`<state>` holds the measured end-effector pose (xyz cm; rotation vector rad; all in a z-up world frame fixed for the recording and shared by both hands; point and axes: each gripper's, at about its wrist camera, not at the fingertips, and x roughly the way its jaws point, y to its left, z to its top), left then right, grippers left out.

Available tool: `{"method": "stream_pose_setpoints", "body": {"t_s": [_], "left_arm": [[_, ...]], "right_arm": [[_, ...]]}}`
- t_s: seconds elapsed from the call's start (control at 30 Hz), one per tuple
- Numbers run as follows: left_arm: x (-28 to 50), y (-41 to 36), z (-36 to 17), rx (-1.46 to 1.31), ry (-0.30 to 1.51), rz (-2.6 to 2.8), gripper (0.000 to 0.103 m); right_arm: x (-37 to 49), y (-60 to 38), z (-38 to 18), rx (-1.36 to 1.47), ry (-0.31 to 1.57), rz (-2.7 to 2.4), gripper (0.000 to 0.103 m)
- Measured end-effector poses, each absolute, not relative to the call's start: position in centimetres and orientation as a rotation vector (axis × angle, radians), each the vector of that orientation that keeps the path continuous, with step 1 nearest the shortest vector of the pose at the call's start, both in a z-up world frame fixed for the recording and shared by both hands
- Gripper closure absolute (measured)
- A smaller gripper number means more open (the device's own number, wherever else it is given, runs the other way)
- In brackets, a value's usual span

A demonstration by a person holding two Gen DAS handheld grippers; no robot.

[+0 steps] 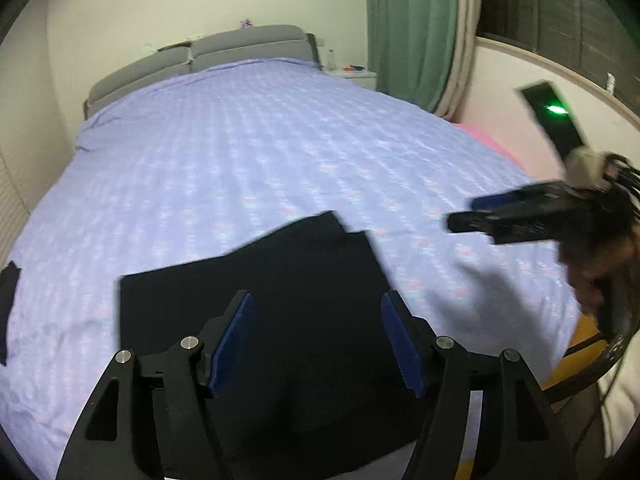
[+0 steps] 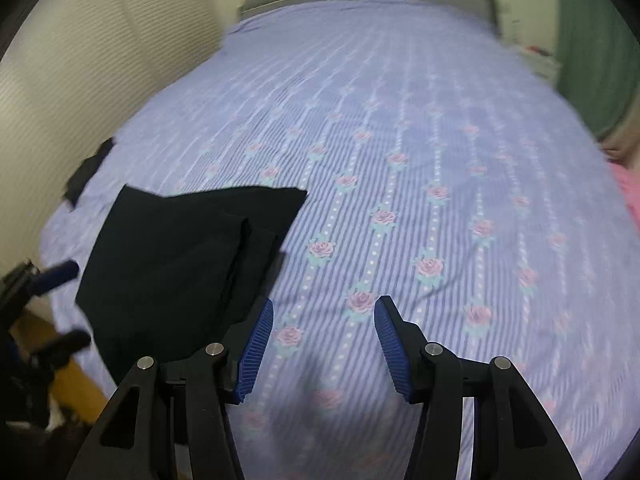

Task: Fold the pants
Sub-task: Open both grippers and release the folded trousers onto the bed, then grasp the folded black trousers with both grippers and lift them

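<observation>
Black pants (image 1: 280, 280) lie folded into a flat rectangle near the bed's front edge; the right wrist view shows the same pants (image 2: 180, 256) at the lower left, with layered folds. My left gripper (image 1: 318, 308) hovers above them, open, with nothing between its blue pads. My right gripper (image 2: 324, 312) is open over bare bedspread, just right of the pants. In the left wrist view the right gripper (image 1: 476, 212) appears blurred at the right, above the bed and apart from the pants. The left gripper (image 2: 68, 304) shows blurred at the left edge of the right wrist view.
A lilac flowered bedspread (image 1: 260, 152) covers the bed, with a grey headboard (image 1: 200, 56) at the far end. Another dark garment (image 1: 8, 304) lies at the bed's left edge. A green curtain (image 1: 412, 28) and a nightstand (image 1: 352, 74) stand at the far right. A person's hand (image 1: 596, 272) holds the right gripper.
</observation>
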<state>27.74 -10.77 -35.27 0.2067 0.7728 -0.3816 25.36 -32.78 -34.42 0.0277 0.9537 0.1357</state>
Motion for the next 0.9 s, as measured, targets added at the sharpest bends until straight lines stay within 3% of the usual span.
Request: {"method": "stream_pose_setpoints", "body": {"t_s": [0.2, 0.33, 0.47, 0.9], "left_arm": [[28.5, -2.9, -34.0, 0.184, 0.787, -0.332, 0.034], [29.4, 1.5, -34.1, 0.143, 0.843, -0.326, 0.031], [29.6, 4.5, -34.9, 0.139, 0.856, -0.294, 0.024], [28.4, 8.3, -43.4, -0.122, 1.004, -0.069, 0.021]], "right_arm": [[22.2, -27.2, -32.2, 0.151, 0.907, -0.102, 0.049], [19.9, -23.9, -31.0, 0.254, 0.872, -0.2, 0.04], [17.5, -20.8, -30.7, 0.283, 0.829, -0.331, 0.021], [12.7, -21.0, -42.6, 0.791, 0.799, -0.485, 0.019]]}}
